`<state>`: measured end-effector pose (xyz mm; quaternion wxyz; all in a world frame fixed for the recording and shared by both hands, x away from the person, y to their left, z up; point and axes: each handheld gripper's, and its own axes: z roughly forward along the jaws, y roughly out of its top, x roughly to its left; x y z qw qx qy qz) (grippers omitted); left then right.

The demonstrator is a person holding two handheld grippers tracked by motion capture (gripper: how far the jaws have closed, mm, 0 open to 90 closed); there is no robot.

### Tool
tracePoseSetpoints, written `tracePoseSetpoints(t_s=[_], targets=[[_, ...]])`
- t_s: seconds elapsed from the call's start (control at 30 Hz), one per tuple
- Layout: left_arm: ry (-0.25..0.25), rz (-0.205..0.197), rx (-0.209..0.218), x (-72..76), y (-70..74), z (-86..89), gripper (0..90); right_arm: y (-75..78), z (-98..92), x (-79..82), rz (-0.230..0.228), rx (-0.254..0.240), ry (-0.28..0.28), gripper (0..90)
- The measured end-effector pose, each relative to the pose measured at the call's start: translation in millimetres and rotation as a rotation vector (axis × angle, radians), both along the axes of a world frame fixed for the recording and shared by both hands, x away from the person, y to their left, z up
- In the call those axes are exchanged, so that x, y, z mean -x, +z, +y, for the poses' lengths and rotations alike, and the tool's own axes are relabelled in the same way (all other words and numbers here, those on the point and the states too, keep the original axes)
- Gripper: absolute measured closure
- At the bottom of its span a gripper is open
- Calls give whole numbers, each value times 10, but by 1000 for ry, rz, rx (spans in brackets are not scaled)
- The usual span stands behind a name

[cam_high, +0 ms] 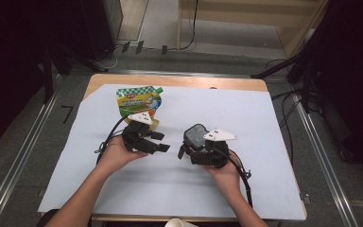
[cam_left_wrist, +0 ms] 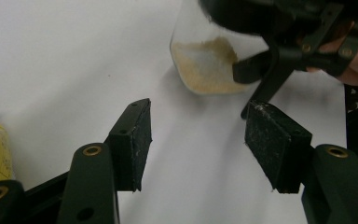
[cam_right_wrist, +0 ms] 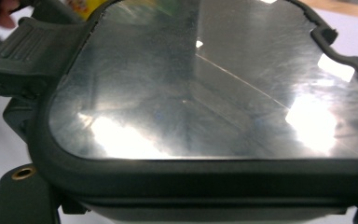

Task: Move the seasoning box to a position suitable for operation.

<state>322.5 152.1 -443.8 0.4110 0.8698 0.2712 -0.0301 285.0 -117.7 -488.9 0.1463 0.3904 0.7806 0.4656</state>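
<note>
Two grippers meeting at a lidded jar on the white sheet.

My left gripper point(cam_high: 163, 142) waits with jaws apart and empty, aimed at the jar point(cam_left_wrist: 205, 65); my right gripper point(cam_high: 185, 150) grasps that clear, dark-lidded jar of tan powder, tilting it, I judge, toward the left for a handover.

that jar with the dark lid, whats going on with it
A person works at a table covered in white paper, with tongs in each hand. The right tongs are closed on a clear jar with a dark lid and a tan powder inside. The left tongs are open with nothing between them, pointed at the jar from close by. A green and yellow pouch lies on the paper just beyond the left hand.
</note>
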Motion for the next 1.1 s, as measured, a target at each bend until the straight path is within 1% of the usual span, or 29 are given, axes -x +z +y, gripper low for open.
tracePoseSetpoints(t_s=[0.13,0.3,0.4,0.47,0.53,0.6,0.67,0.83,0.93,0.97,1.1], targets=[[8,-4,1,-11,19,31,427,-67,161,38,1,22,47,159],[15,-2,0,-15,11,34,428,-172,301,29,7,48,70,157],[12,-3,-3,-16,6,31,427,-192,337,33,-25,79,80,158],[12,-3,-6,-15,4,27,427,-203,339,39,-39,92,85,157],[12,-5,-9,-12,2,22,427,-208,328,40,-39,93,93,156],[9,-4,-7,-9,-1,16,427,-201,323,40,-24,92,100,155],[6,-9,-12,-5,-2,14,427,-202,320,39,-23,92,100,153],[9,-10,-12,-3,1,29,427,-166,297,51,19,101,96,148],[9,-7,-8,4,8,42,444,-115,238,63,59,103,110,146],[9,-6,-9,5,10,46,446,-91,211,77,57,102,116,149],[13,-6,-9,1,4,47,448,6,79,149,73,64,125,165]])
